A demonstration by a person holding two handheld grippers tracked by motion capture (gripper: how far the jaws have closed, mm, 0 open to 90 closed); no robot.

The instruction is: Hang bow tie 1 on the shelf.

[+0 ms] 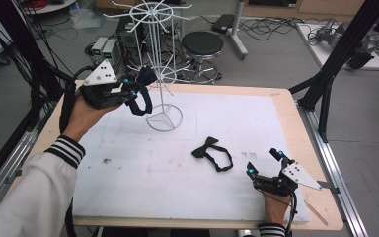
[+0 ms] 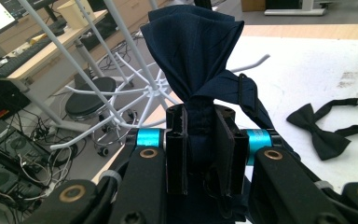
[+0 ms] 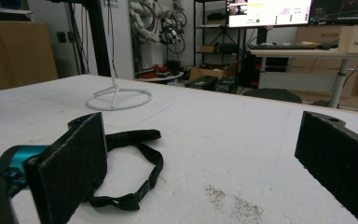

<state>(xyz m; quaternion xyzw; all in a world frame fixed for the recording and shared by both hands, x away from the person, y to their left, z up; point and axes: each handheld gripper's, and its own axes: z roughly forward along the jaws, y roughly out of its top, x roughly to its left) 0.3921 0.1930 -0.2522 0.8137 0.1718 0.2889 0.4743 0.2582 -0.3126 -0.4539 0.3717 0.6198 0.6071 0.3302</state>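
Note:
My left gripper (image 1: 134, 89) is raised at the table's far left, shut on the knot of a dark navy bow tie (image 1: 144, 79), whose strap loop hangs below. In the left gripper view the navy bow tie (image 2: 193, 56) fans up from between the pressed jaws of the left gripper (image 2: 200, 154), right beside the arms of the white wire rack (image 2: 121, 88). The white wire rack (image 1: 162, 59) stands on its ring base at the table's far middle. A black bow tie (image 1: 211, 153) lies flat on the white mat. My right gripper (image 1: 264, 162) rests open at the near right, nothing between its jaws.
A white mat (image 1: 143, 173) covers the wooden table (image 1: 288, 106). The right gripper view shows the black bow tie's strap (image 3: 135, 186) just left of the right gripper (image 3: 200, 163) and the rack's ring base (image 3: 119, 99) farther off. A stool (image 1: 202, 47), cables and black frame legs stand beyond the table.

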